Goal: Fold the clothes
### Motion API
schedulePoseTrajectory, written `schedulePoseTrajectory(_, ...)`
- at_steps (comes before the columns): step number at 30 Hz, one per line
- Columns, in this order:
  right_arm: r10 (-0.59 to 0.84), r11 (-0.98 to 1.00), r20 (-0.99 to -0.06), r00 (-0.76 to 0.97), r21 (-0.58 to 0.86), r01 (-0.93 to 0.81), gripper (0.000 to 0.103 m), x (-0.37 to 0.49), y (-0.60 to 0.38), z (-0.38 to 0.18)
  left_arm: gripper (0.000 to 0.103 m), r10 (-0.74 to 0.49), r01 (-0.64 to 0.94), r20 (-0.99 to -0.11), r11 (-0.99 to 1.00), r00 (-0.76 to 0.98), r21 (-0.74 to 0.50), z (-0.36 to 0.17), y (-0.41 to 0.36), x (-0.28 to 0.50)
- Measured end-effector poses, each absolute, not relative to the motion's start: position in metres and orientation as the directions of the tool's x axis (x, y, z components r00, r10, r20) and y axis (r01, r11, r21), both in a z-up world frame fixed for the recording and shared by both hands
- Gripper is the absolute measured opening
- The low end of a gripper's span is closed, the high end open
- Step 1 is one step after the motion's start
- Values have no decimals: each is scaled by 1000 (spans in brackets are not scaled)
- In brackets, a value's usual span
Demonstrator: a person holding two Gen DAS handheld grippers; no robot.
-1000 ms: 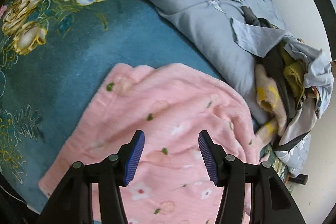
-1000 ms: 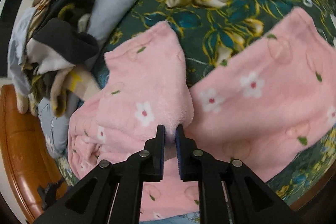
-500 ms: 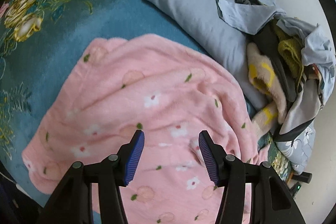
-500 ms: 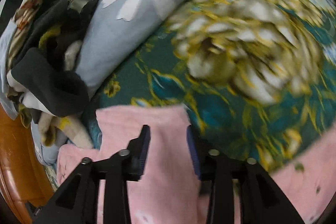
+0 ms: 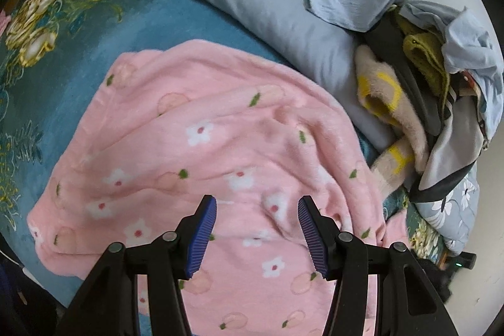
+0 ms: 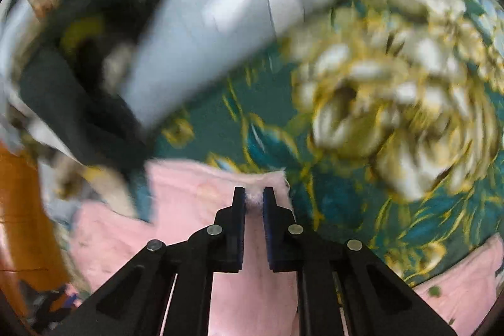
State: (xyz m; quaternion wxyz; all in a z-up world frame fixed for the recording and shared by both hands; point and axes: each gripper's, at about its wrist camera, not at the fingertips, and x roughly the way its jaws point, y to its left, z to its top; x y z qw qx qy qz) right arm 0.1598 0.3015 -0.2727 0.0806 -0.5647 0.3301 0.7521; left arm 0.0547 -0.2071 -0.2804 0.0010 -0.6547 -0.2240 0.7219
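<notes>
Left side first: the teal floral bedspread [image 5: 78,59] is lying bare and flat past the pink fleece garment [image 5: 220,147]. That is the open room, and any fold should be going that way.

The garment is spread rumpled across the bedspread, with loose ridges running toward its right edge. The left gripper [image 5: 256,225] is hovering over the near middle of it, jaws standing apart with nothing between the pads, only fleece below.

The right gripper [image 6: 253,210] has just been closing, and its jaws are now pinching a tuft of pink fleece at the garment's far edge, right where pink meets teal. That view is motion-blurred, so the bite is probably shallow, though I cannot be sure.

Doing the step well, as I read it: the right pinch should be holding both layers of the edge, not just nap. The left should be dropping onto a matching edge point before any lift, then both carrying the edge over evenly so the ridges are pulling flat.

Right side is tight. The grey-blue floral quilt [image 5: 283,5] is sitting just beside the garment's far right edge, and the heap of mixed clothes [image 5: 425,90] is crowding the corner beyond it. A wide swing there risks snagging the heap.
</notes>
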Motion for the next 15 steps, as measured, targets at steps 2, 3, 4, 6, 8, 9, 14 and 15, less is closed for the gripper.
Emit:
schedulePoseTrajectory(2, -224, -740, -858, -463, 459, -493, 11, 168, 330, -234, 58, 294, 283, -944, -902, -150, -326, -278, -204, 51)
schedulePoseTrajectory(3, -179, -724, -825, -536, 479, -496, 11, 178, 351, -208, 58, 292, 280, -944, -904, -152, -325, -277, -203, 51)
schedulePoseTrajectory(4, -140, -714, -805, -577, 486, -505, 11, 185, 365, -193, 58, 290, 277, -944, -905, -155, -323, -276, -203, 50)
schedulePoseTrajectory(6, -18, -678, -781, -625, 469, -567, 11, 212, 406, -170, 58, 285, 274, -946, -907, -155, -318, -276, -203, 51)
schedulePoseTrajectory(8, 69, -642, -780, -622, 443, -626, 11, 236, 439, -167, 58, 276, 278, -950, -910, -149, -308, -279, -204, 53)
schedulePoseTrajectory(9, 77, -630, -803, -591, 420, -653, 11, 242, 451, -178, 58, 269, 282, -952, -911, -144, -300, -281, -206, 54)
schedulePoseTrajectory(14, 20, -563, -917, -399, 319, -762, 11, 259, 475, -258, 58, 229, 312, -966, -915, -123, -257, -290, -217, 62)
schedulePoseTrajectory(15, 15, -549, -927, -375, 306, -778, 11, 263, 471, -270, 58, 221, 317, -968, -915, -121, -248, -290, -221, 64)
